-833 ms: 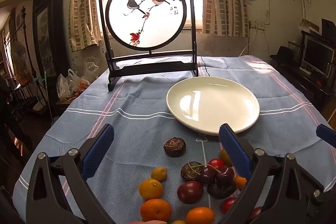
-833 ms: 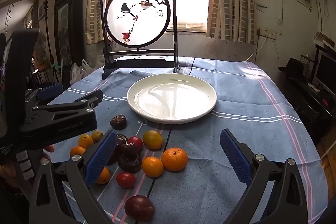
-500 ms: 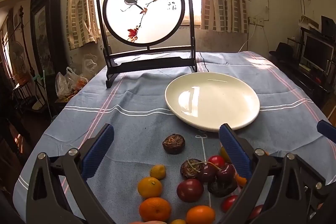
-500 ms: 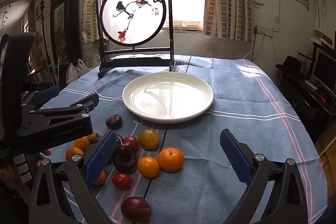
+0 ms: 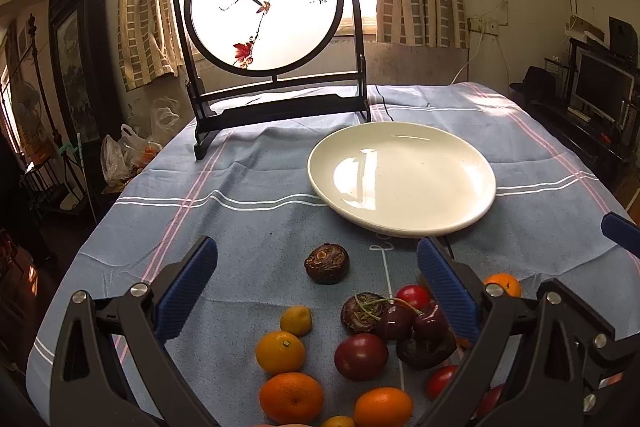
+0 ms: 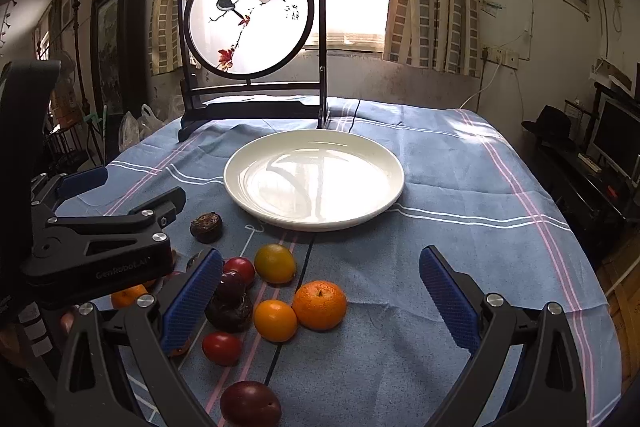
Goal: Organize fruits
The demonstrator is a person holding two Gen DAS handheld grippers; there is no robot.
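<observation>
Both grippers are held above the near edge of a table covered with a blue striped tablecloth (image 6: 460, 187). The left gripper (image 5: 316, 291) is seen with its jaws spread wide, nothing between the blue pads (image 5: 186, 287). The right gripper (image 6: 320, 301) is likewise spread wide and empty.

A white plate (image 5: 402, 177) is set mid-table, bare of fruit. The fruits are clustered on the cloth nearer than the plate:
- a dark wrinkled fruit (image 5: 327, 263), set apart, closest to the plate
- cherries (image 5: 412, 315) with stems, touching one another
- a dark plum (image 5: 361, 356) just beside the cherries
- a large orange (image 6: 319, 305) touching a smaller orange (image 6: 275, 320)
- a yellow-green citrus (image 6: 275, 263) near the plate's front rim
- a cherry tomato (image 6: 222, 347)

Behind the plate, a round bird-painted screen (image 5: 266, 1) in a dark frame is standing upright before the window.
</observation>
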